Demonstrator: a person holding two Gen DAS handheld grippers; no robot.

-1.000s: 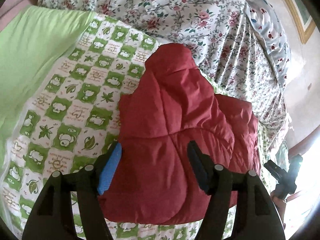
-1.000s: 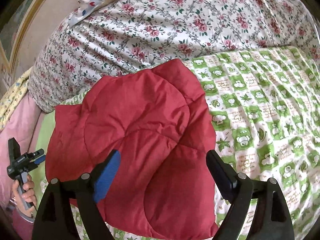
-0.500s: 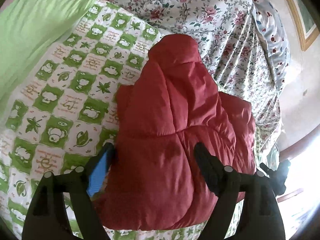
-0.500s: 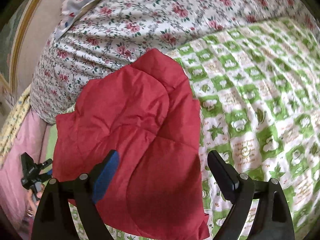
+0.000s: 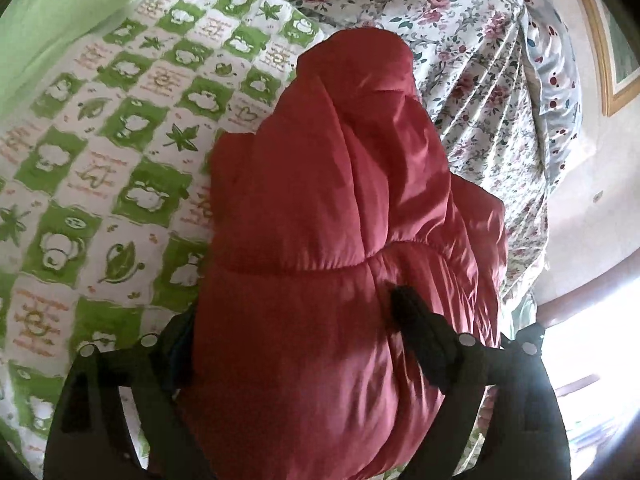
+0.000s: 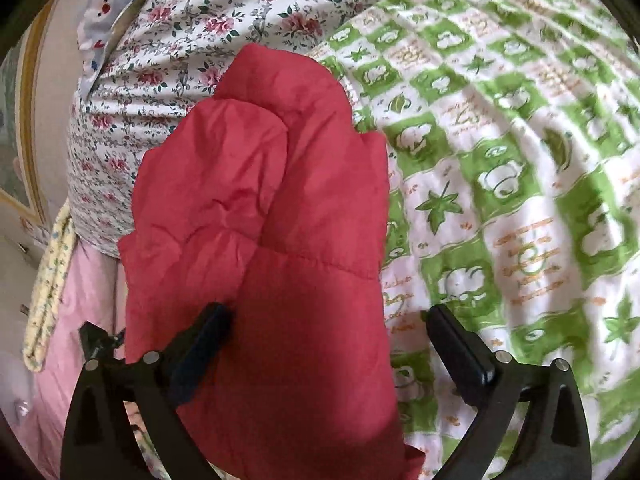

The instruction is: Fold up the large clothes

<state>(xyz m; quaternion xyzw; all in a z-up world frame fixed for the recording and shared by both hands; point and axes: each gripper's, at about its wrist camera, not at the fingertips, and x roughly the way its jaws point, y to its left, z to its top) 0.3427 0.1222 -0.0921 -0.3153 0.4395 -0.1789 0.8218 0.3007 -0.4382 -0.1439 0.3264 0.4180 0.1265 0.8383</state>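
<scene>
A red padded jacket (image 5: 332,216) lies folded into a thick bundle on a green-and-white patterned bedspread (image 5: 104,168); it also shows in the right wrist view (image 6: 280,220). My left gripper (image 5: 292,320) is open and straddles the near end of the bundle, its left finger partly hidden behind the fabric. My right gripper (image 6: 328,332) is open too, with its left finger pressed into the jacket and its right finger (image 6: 456,344) over the bedspread (image 6: 500,160).
A floral duvet (image 5: 460,60) is heaped behind the jacket, also seen in the right wrist view (image 6: 180,60). A plain green sheet (image 5: 52,12) lies at far left. Pink bedding (image 6: 76,300) and a picture frame (image 5: 608,40) border the bed.
Both grippers have moved down and closer to the jacket; it now fills more of each view, and the fingers reach its near end. The jaws stay open.
</scene>
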